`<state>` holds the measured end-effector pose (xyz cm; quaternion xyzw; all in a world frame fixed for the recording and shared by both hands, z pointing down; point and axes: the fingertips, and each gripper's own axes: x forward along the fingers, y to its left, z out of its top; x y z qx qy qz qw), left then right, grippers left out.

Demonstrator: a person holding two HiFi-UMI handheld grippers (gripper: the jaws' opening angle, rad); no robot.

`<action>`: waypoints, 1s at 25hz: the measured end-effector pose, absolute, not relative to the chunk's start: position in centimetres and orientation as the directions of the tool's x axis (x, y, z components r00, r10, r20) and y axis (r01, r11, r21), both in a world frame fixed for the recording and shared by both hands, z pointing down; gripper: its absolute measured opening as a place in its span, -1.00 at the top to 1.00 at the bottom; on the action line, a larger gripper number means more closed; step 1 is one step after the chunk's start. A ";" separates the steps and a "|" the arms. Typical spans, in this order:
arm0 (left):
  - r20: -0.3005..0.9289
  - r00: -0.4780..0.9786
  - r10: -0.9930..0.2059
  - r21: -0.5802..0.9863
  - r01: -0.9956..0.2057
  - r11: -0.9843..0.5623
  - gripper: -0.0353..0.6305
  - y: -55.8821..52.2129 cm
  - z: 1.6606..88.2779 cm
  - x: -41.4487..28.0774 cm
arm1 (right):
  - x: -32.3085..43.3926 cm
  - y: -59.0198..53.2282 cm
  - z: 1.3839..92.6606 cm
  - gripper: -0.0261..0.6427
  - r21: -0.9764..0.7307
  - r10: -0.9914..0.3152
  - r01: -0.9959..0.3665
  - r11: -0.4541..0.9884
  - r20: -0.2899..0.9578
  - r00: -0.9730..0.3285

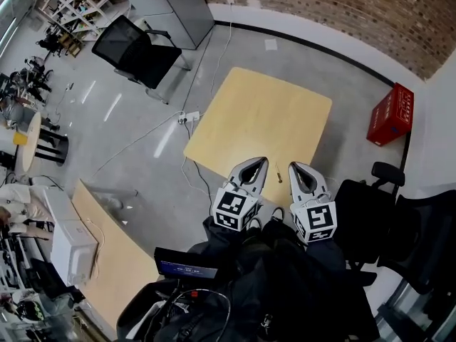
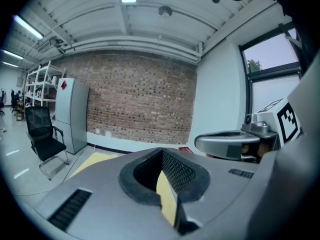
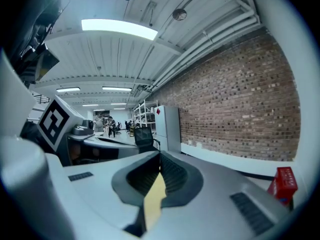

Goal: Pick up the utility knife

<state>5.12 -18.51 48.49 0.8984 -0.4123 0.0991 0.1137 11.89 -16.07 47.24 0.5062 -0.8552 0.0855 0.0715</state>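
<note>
— Where's the utility knife [image 1: 279, 177]?
— At the worktop's [image 1: 263, 120] near edge; only your head view shows it. Your left tool [image 1: 261, 162] and right tool [image 1: 293, 167] hover above that edge, both clenched and holding nothing.

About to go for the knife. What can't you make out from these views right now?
- Head view: the small dark thing on the table is too small to confirm as the utility knife.
- Head view: part of the table's near edge is hidden behind the left gripper and right gripper.
- Both gripper views: their own shut jaws cover nearly all the tabletop, so that thing is not visible.
</note>
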 end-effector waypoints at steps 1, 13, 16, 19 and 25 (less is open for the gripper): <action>0.281 0.632 -0.722 0.125 -0.770 -0.626 0.89 -18.6 49.0 4.8 | 11.6 -16.2 47.7 0.91 -0.080 -0.849 -0.875 0.478 0.213 -0.484; 0.390 0.583 -0.713 0.189 -0.808 -0.558 0.89 -19.6 55.4 1.7 | 9.3 -17.2 54.0 0.91 -0.129 -0.796 -0.867 0.482 0.350 -0.494; 0.416 0.561 -0.716 0.188 -0.823 -0.535 0.89 -19.9 57.4 0.3 | 9.1 -17.3 55.9 0.91 -0.145 -0.793 -0.878 0.457 0.380 -0.476; 0.457 0.552 -0.698 0.218 -0.830 -0.514 0.89 -20.1 59.8 -0.7 | 8.8 -17.2 57.9 0.91 -0.166 -0.780 -0.880 0.444 0.412 -0.471; 0.545 0.540 -0.641 0.202 -0.827 -0.525 0.89 -19.9 64.7 -1.9 | 8.2 -17.5 63.6 0.91 -0.194 -0.729 -0.889 0.415 0.513 -0.453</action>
